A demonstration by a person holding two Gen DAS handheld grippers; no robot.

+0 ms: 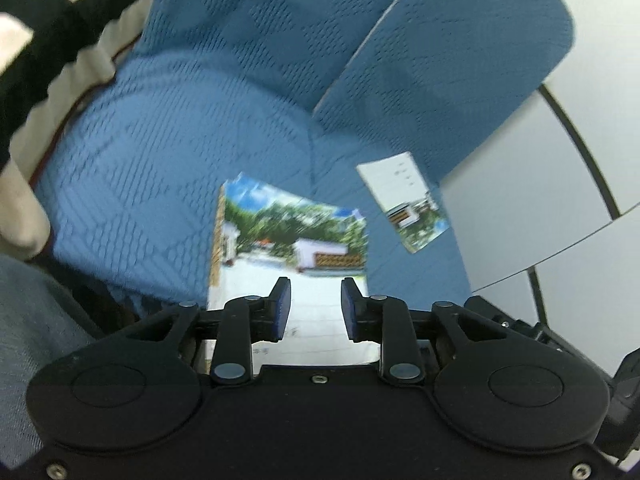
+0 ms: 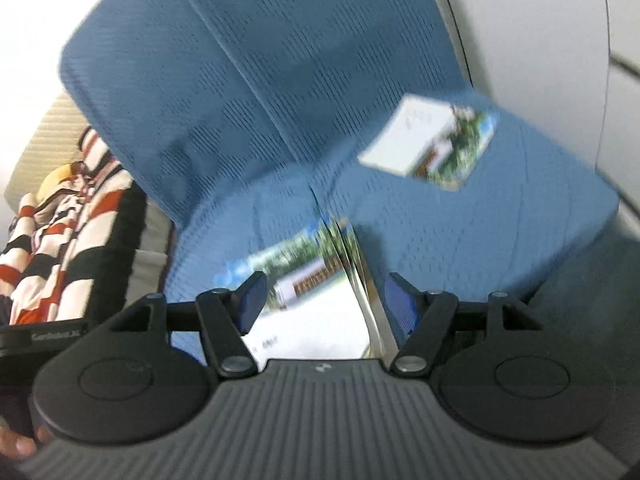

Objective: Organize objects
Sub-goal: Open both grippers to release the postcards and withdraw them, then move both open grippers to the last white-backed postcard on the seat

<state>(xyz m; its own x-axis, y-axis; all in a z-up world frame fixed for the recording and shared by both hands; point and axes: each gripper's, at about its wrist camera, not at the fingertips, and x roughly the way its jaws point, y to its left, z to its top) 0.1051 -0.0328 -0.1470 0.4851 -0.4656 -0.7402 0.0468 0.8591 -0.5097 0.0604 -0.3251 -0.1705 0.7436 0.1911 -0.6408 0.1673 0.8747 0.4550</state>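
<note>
A stack of booklets with a photo cover of trees and a white building lies on the blue seat cushion. My left gripper hovers just above its near end, jaws apart, pads touching nothing. A second, smaller booklet lies farther right on the cushion. In the right wrist view the same stack shows below my right gripper, whose jaws stand wide and hold nothing; the stack's edge fans out near the right finger. The smaller booklet lies beyond, up to the right. Both views are motion-blurred.
Blue back cushions rise behind the seat. A black, white and red patterned blanket lies to the left. A white wall with dark seams borders the right. The left gripper's black body and a hand show at left.
</note>
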